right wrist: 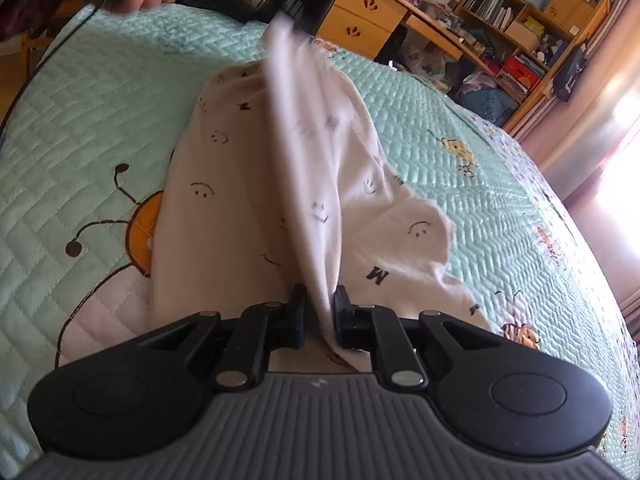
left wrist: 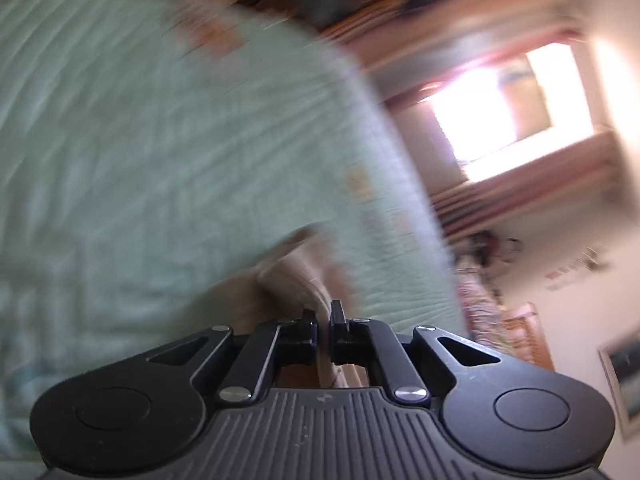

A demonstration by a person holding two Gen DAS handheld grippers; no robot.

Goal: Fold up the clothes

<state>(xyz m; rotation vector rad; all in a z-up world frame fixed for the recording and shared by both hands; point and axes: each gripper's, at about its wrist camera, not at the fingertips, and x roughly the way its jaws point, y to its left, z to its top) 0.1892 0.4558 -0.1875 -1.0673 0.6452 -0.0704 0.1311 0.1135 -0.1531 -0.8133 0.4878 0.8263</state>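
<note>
On the mint quilted bedspread point(right wrist: 100, 128) lies a white garment point(right wrist: 240, 200) printed with smiley faces, its centre ridge pulled taut between 2 grips. At 6 o'clock the right gripper point(right wrist: 320, 300) pinches the near edge, jaws narrowly parted around cloth. Toward 12 o'clock the left gripper point(left wrist: 323, 316), nearly closed, holds the far edge, probably lifting it for a fold.

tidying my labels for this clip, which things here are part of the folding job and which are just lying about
Part of the job:
- white garment with smiley prints
- right gripper, shut on one end of the garment
- left gripper, shut on the other end
- green quilted bed cover it lies on

Just lying about:
- wooden desk with drawers
- bookshelf full of clutter
- bright window
</note>
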